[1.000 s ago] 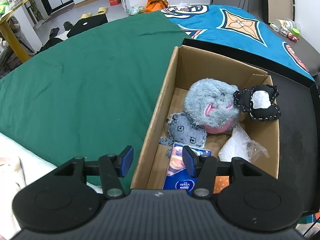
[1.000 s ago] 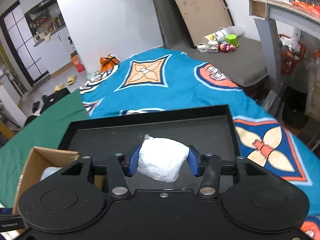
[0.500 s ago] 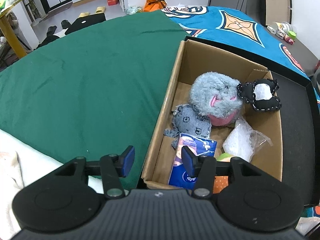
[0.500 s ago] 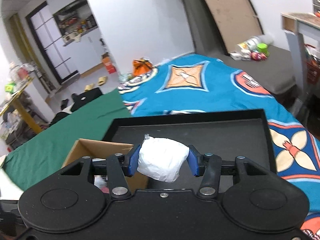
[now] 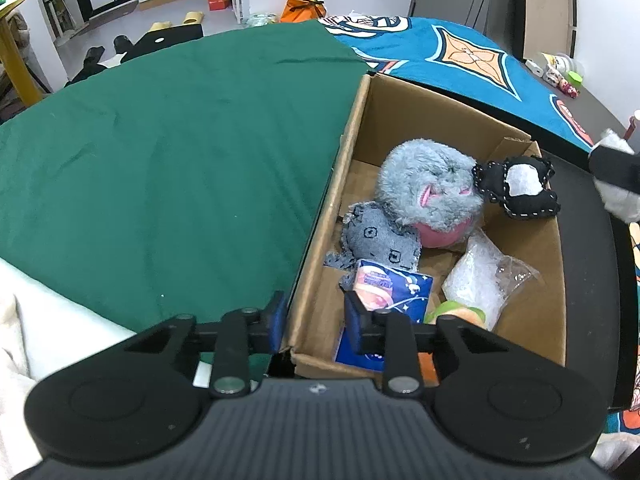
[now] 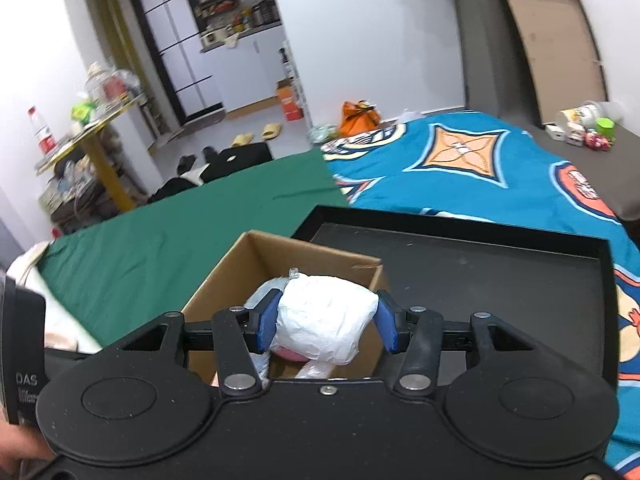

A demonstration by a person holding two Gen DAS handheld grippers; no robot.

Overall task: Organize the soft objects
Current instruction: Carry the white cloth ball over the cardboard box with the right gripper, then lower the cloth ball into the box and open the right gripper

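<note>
An open cardboard box (image 5: pixel 348 128) holds a grey fluffy toy (image 5: pixel 428 184), a black-and-white pouch (image 5: pixel 520 188), a grey knit piece (image 5: pixel 376 240), a blue tissue pack (image 5: pixel 400 284) and a clear bag (image 5: pixel 480 272). My left gripper (image 5: pixel 316 320) straddles the box's near left wall; its jaws are closing, with a gap left at the inner pad. My right gripper (image 6: pixel 326 322) is shut on a white wrapped bundle (image 6: pixel 324 332) and hovers over the box (image 6: pixel 304 256). It also shows at the right edge of the left wrist view (image 5: pixel 616 176).
The box stands in a black tray (image 6: pixel 500 276) on a bed with a green sheet (image 5: pixel 180 152) and a blue patterned blanket (image 6: pixel 460 168). A white cloth (image 5: pixel 16 344) lies at the near left. Floor clutter and a yellow-legged table (image 6: pixel 104 152) lie beyond.
The left jaws have narrowed around the box's wall. The right gripper has swung left with the white bundle, from above the tray to above the box.
</note>
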